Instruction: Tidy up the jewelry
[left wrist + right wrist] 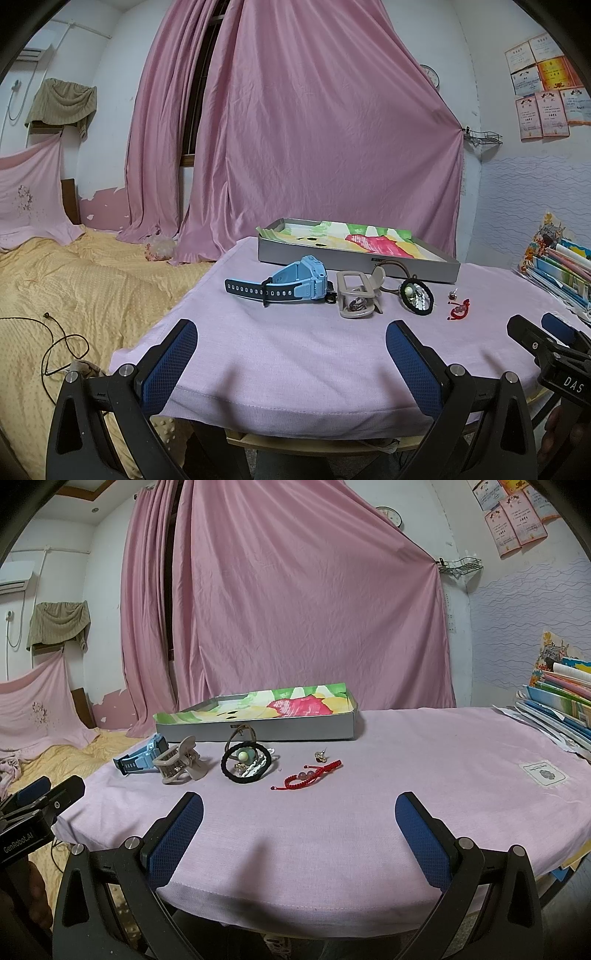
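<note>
On the pink cloth lie a blue watch (284,283) (138,759), a beige hair claw (356,298) (181,763), a black hair tie with a green bead (416,297) (246,763), a brown loop (242,734), a small earring (453,294) (320,756) and a red cord bracelet (460,309) (309,774). Behind them stands a grey shallow box (354,261) (258,730) lined with flowered paper. My left gripper (291,363) is open at the table's near edge, empty. My right gripper (299,832) is open too, short of the bracelet.
A bed with a yellow quilt (74,288) and a black cable (55,347) lies left of the table. Stacked books (557,705) sit on the table's right side. A white label (545,773) is sewn on the cloth. Pink curtains (314,129) hang behind.
</note>
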